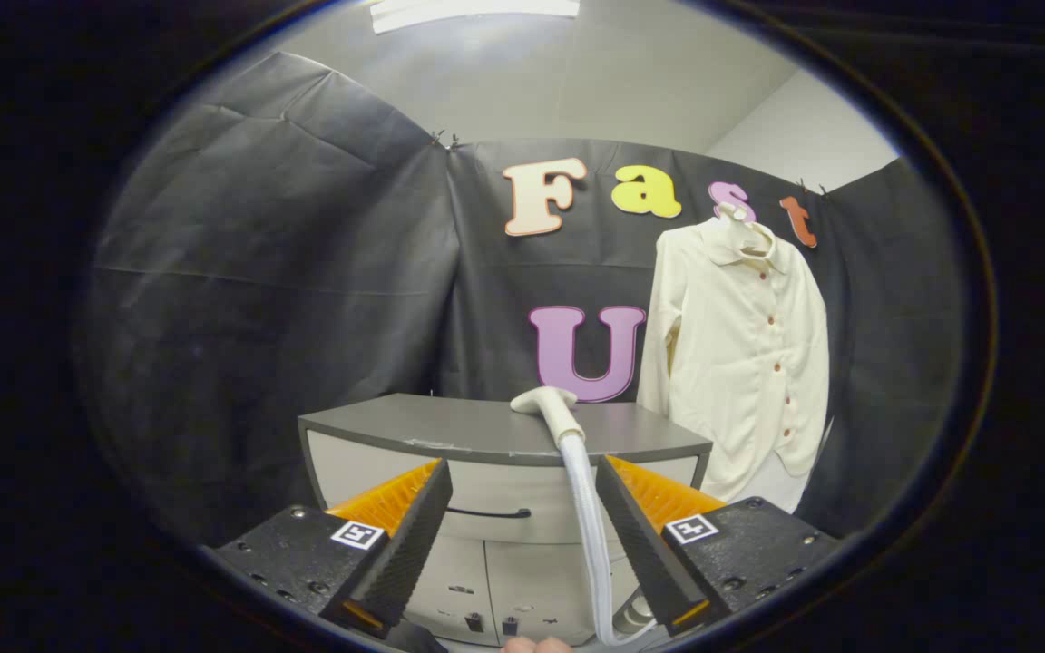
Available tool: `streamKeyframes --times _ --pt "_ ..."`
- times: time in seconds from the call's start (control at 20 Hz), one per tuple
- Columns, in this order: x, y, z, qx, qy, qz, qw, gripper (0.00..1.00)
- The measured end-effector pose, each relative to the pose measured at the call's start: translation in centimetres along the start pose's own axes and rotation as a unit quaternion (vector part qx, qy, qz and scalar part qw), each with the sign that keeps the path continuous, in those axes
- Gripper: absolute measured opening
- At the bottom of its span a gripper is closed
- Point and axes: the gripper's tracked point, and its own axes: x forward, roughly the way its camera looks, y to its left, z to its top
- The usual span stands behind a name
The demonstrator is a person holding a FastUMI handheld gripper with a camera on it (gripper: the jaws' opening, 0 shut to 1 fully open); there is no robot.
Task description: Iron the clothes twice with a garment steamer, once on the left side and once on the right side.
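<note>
In the gripper view, the gripper [522,535] is hanging short of a grey cabinet [504,508], its fingers [414,535] standing wide apart and holding nothing. The steamer head [545,404] is lying on the tabletop [450,426], beyond the fingers, its white hose [590,535] dropping down between them. The cream shirt [740,354] is hanging just right of the cabinet, against the booth wall.
</note>
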Motion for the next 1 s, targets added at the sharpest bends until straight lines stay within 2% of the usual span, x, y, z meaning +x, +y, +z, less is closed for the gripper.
streamKeyframes --times 0.75,1.0 --pt "10.7 -2.0 -0.5 0.006 0.056 0.012 0.998 0.97" --pt "14.3 -3.2 -1.3 0.01 0.079 0.002 0.997 0.97"
